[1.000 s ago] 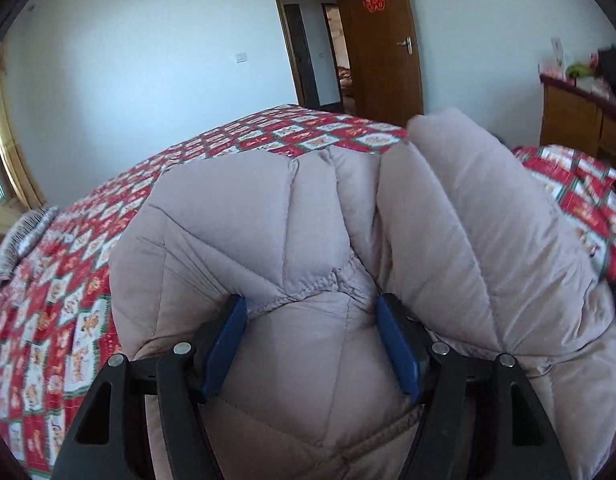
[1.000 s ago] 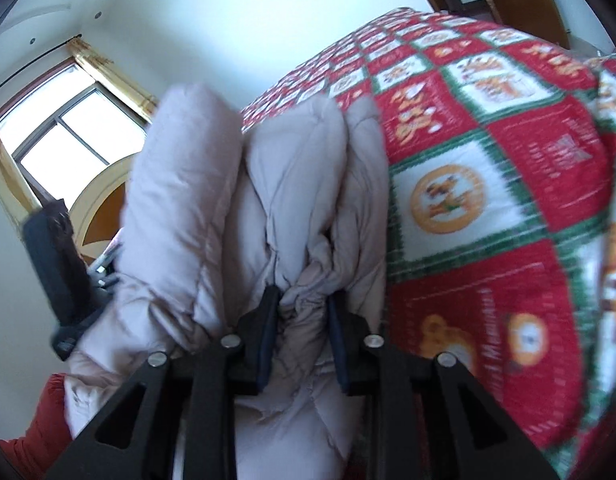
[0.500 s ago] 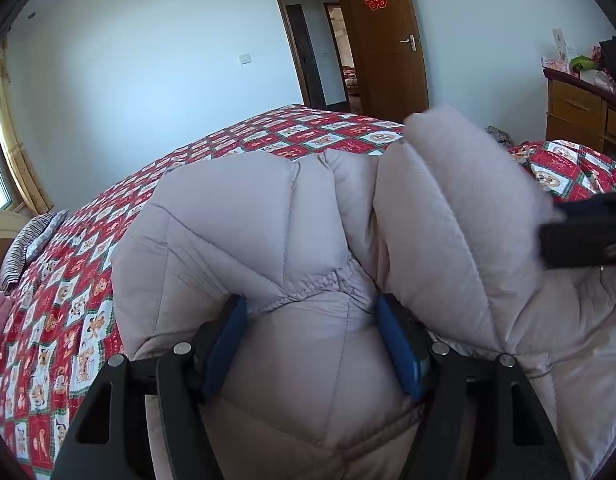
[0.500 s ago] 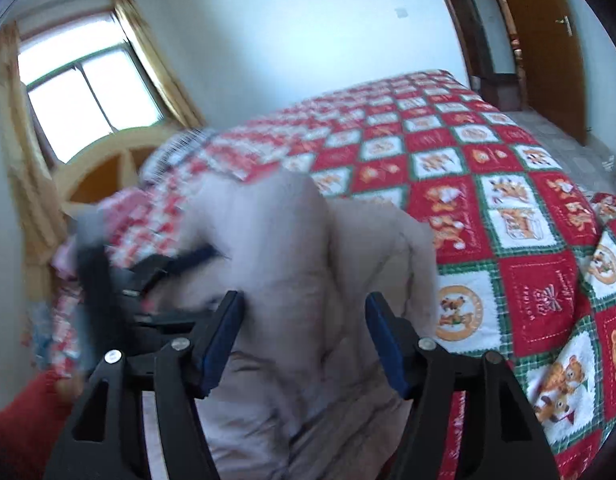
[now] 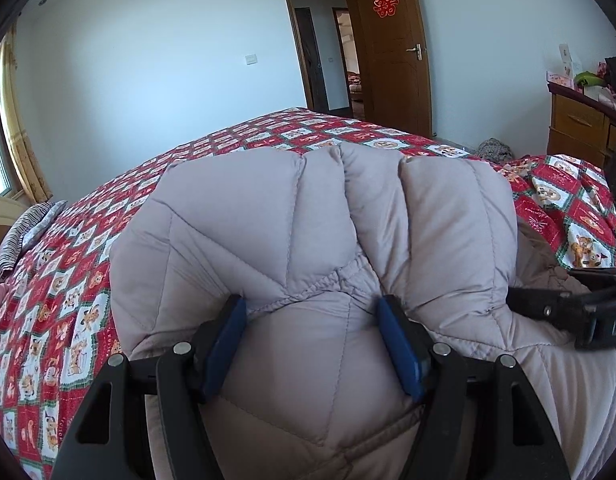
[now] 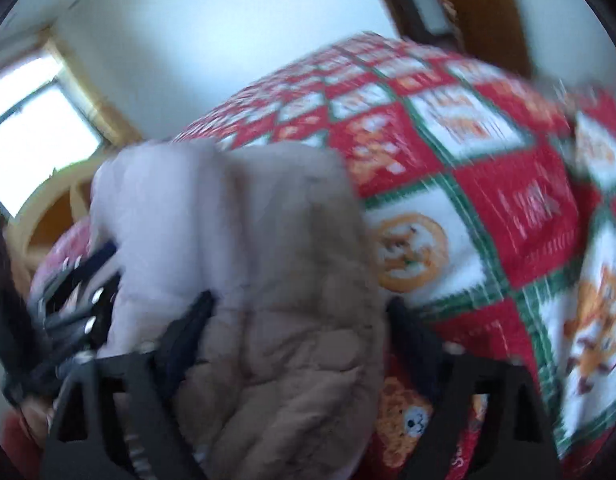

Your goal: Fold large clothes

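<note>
Left wrist view, jacket: a puffy beige quilted jacket [image 5: 308, 220] lay bunched in thick rolls on the red checked bedspread [image 5: 68, 300], near the bed's near edge.
Left wrist view, tool: left gripper [image 5: 311, 344] was clamped wide on a padded fold, blue pads [image 5: 224, 344] pressed into the quilting on both sides.
Left wrist view, progress: bulk looked gathered and doubled over; flattening and squaring seemingly remained.
Left wrist view, room: bedspread lay bare beyond and left of the jacket; dresser [image 5: 579, 128] and open door [image 5: 391, 60] stood well apart.
Right wrist view, tool: right gripper [image 6: 300, 328] stood released; jacket's end lay between its fingers, though blur made contact on the left finger hard to judge.
Right wrist view, edges: jacket's right edge ended just inside the right finger; open bedspread to the right.
</note>
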`<state>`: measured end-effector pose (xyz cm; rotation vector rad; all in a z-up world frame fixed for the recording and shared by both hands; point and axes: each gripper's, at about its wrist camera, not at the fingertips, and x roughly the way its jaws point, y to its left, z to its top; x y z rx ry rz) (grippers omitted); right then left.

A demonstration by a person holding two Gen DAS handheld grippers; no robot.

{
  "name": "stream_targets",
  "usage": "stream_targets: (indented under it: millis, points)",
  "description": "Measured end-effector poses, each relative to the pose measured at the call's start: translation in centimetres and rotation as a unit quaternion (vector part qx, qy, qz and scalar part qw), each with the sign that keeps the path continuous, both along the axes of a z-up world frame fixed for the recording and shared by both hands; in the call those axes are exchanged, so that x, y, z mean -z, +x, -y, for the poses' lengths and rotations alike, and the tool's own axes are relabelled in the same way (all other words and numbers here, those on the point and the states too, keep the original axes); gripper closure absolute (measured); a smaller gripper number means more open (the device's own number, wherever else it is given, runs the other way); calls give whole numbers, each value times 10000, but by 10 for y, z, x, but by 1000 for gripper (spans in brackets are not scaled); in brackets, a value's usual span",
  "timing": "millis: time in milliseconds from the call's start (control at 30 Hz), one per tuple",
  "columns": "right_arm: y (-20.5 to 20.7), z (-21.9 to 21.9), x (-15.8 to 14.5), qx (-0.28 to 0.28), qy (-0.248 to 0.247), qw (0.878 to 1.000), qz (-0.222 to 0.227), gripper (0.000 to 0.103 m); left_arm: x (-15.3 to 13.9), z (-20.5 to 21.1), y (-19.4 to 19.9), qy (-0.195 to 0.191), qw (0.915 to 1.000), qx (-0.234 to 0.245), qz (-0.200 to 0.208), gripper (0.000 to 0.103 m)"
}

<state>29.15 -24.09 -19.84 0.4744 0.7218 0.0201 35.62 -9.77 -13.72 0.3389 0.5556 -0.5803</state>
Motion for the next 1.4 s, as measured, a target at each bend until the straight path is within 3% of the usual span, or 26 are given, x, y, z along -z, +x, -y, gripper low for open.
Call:
stream_targets:
  millis: [67,167,400,600,1300,1400]
  points:
    - [0,-1,-2,-47,38,10000,-16,36,0,0,1,-22,10000,-17,-20,34]
    - [1,4,2,-236,568,9981,-50,37,1,1,1,-40,10000,-27,-24,34]
    - [18,-1,11,-662,744,9949,-187,36,2,-2,7,-138,9997,-180,-107,34]
    - [24,-7,11,-783,459,9954,-297,37,3,-1,6,-68,9997,-223,-89,34]
    - [22,-2,14,-659,532,9962,-224,38,-1,-1,1,10,9996,-276,30,34]
    - [22,-2,14,-696,485,9962,-220,39,-13,-18,1,-274,9989,-338,-155,34]
